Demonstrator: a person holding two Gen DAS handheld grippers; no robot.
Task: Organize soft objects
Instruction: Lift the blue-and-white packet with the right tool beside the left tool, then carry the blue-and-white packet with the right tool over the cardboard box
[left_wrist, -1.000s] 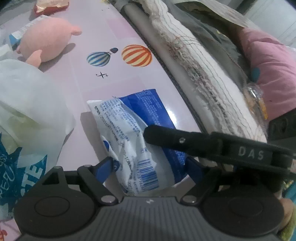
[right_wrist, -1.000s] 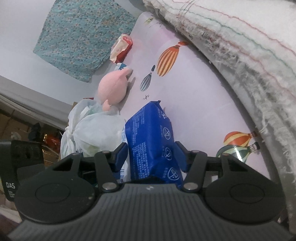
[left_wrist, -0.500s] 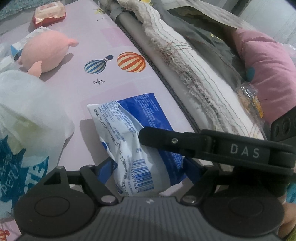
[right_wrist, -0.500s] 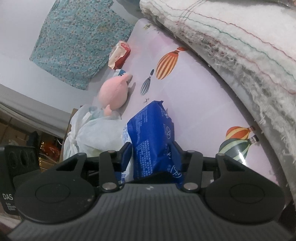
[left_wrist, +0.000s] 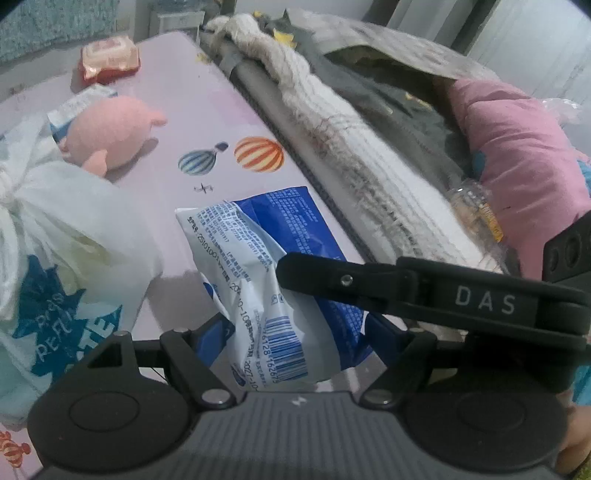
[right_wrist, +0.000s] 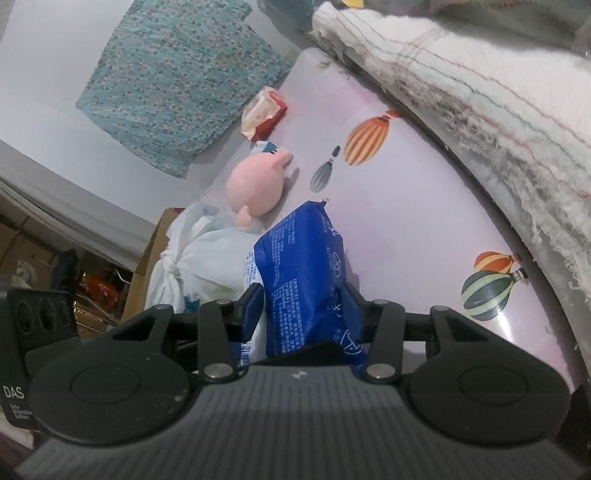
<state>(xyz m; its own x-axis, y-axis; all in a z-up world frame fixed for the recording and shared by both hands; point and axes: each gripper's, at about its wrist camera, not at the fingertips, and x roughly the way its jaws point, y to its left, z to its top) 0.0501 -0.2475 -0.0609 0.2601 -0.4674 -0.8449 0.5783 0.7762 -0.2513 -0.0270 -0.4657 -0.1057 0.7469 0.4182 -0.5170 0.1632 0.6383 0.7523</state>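
A soft blue-and-white packet (left_wrist: 266, 273) (right_wrist: 306, 269) is lifted a little above the pink balloon-print table (left_wrist: 207, 110). My left gripper (left_wrist: 295, 332) has its fingers on both sides of the packet's near end. My right gripper (right_wrist: 304, 314) is shut on the same packet from the other side, and its black body (left_wrist: 424, 288) crosses the left wrist view. A pink plush toy (left_wrist: 114, 136) (right_wrist: 255, 184) lies further back on the table.
A knotted white plastic bag (left_wrist: 55, 221) (right_wrist: 192, 258) sits left of the packet. A red-and-white wipes pack (left_wrist: 109, 61) (right_wrist: 264, 112) lies at the table's far end. Piled blankets (left_wrist: 351, 140) and a pink cushion (left_wrist: 517, 155) run along the right edge.
Both grippers pulled back and rose slightly with the packet, so more of the table's far end shows. The right gripper's fingers closed tighter on the packet.
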